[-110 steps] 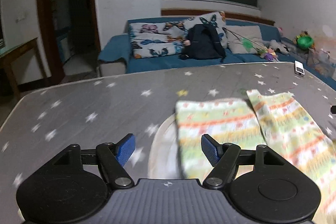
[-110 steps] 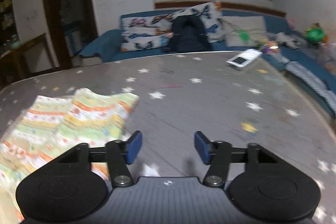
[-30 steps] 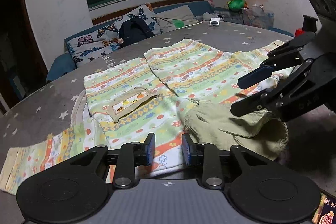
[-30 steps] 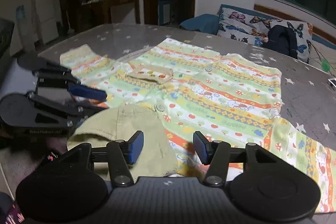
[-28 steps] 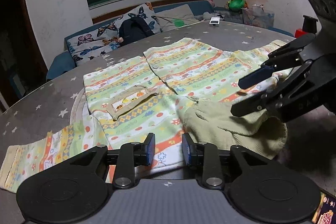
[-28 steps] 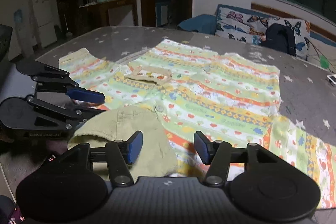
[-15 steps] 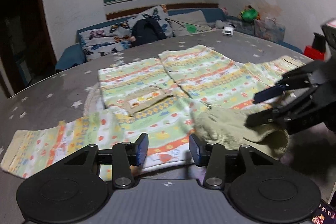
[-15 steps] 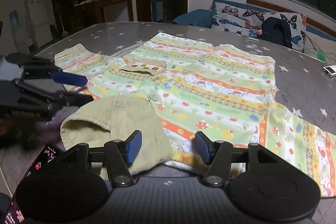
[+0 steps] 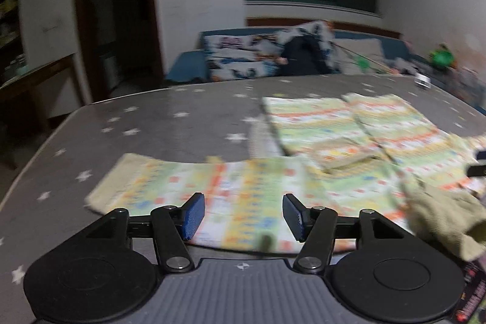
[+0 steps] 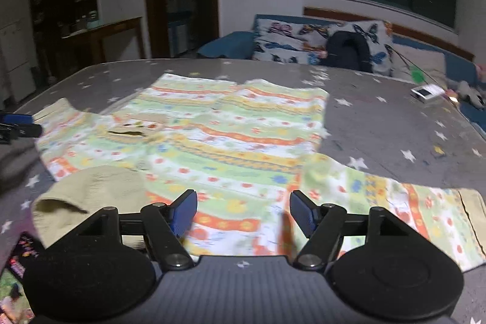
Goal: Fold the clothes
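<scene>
Both tongs, left point(image 9: 243, 216) and right point(image 10: 243, 211), just opening, empty over the shirt's point(image 10: 231, 141) near edge.

Dim ceiling-lit room, motion-blurred, fisheye-warped edges.

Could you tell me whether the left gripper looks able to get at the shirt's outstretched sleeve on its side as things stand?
Probably yes. The left gripper is open with nothing between its fingers, having just been opening, and the sleeve lies flat on the table directly ahead of it, uncovered. The olive collar sits off to the other side.
</scene>
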Demonstrator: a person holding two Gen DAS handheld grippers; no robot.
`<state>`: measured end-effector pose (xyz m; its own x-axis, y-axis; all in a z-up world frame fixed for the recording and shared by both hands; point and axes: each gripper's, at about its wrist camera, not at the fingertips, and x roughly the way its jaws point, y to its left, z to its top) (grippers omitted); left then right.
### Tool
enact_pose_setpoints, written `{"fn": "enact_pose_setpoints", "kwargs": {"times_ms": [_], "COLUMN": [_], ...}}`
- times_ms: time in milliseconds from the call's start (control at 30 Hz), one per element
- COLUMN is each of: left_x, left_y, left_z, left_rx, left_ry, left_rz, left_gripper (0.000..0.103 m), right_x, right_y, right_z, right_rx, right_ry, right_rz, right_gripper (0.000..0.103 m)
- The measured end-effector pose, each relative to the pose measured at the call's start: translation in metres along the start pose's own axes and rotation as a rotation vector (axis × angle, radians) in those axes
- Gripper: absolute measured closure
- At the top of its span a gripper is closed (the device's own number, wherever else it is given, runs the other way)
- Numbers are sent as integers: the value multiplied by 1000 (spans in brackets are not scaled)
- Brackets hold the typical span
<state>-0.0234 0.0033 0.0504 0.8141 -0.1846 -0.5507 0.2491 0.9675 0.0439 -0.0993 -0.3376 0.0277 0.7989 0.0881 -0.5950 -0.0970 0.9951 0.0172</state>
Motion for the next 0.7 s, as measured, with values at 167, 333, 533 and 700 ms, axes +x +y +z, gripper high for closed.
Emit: {"fn": "enact_pose_setpoints", "kwargs": {"times_ms": [167,333,533,700], "left_x": [3,7,11,17], "left_y": [31,54,70,77], "left_z": [1,0,-6,-10], "left_rx": [-64,-106,-153,-175], "left_ry": [-1,13,38,65], "left_rz": [86,146,191,204], "left_gripper": [34,33,29,28], "right_x": [9,11,13,15], "right_y": [-9,-9,-8,-8], "right_z": [-7,-12,-13,-13], "right_rx": [22,18,21,20], "right_ry": [32,32,34,44], "right_rz": [-30,-39,-44,-38], "right_gripper": [27,20,8,2]}}
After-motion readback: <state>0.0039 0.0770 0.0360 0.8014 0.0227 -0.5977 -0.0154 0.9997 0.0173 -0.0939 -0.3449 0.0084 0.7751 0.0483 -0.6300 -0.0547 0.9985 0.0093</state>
